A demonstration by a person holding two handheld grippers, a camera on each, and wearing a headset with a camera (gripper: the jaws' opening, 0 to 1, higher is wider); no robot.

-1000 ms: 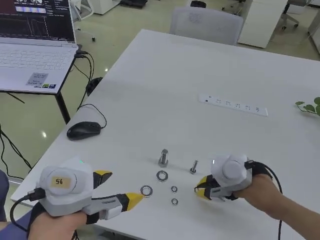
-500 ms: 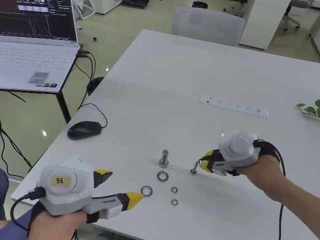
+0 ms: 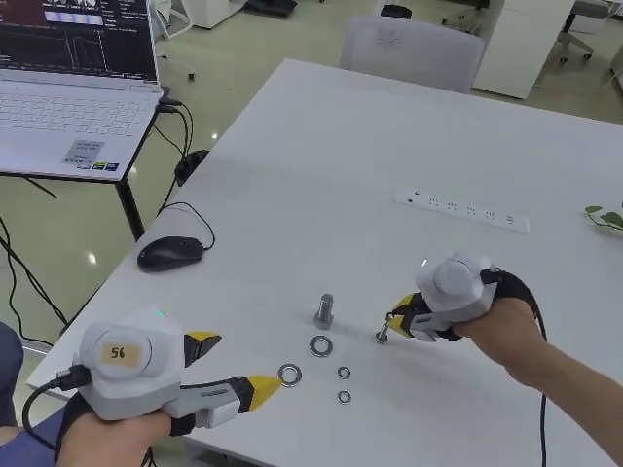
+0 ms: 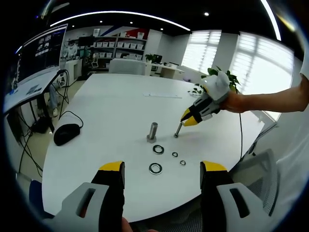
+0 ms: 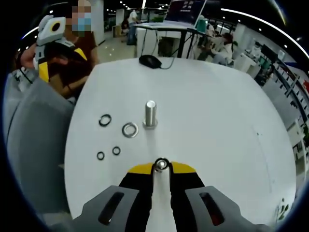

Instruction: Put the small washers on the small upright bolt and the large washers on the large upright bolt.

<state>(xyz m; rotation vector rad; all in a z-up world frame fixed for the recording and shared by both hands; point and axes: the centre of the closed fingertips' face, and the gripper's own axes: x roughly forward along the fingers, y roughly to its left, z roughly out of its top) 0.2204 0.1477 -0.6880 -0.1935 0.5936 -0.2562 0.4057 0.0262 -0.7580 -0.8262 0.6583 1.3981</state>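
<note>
On the white table [image 3: 321, 165] the large bolt [image 3: 324, 311] [image 4: 152, 132] [image 5: 150, 114] stands upright. The small bolt [image 3: 382, 334] [image 4: 177, 130] [image 5: 161, 165] stands to its right, and my right gripper [image 3: 397, 321] [image 5: 161, 169] [image 4: 189, 117] is shut on its top. Two large washers [image 3: 320, 345] [image 3: 289, 375] [image 5: 130, 129] and two small washers [image 3: 344, 373] [image 3: 344, 397] [image 5: 116, 151] lie flat in front of the bolts. My left gripper [image 3: 234, 365] [image 4: 162, 166] is open near the front edge, just left of the nearest large washer [image 4: 155, 168], with nothing between its fingers.
A black mouse [image 3: 170, 253] with its cable lies at the table's left edge. A white power strip [image 3: 460, 209] lies further back. A laptop [image 3: 68, 107] sits on a side desk to the left, and a grey chair [image 3: 414, 49] stands behind the table. Plant leaves [image 3: 608, 216] are at the right.
My right gripper has moved away from the front edge, from beside the small washers to the small bolt, and shut on it. The left gripper has stayed put and open.
</note>
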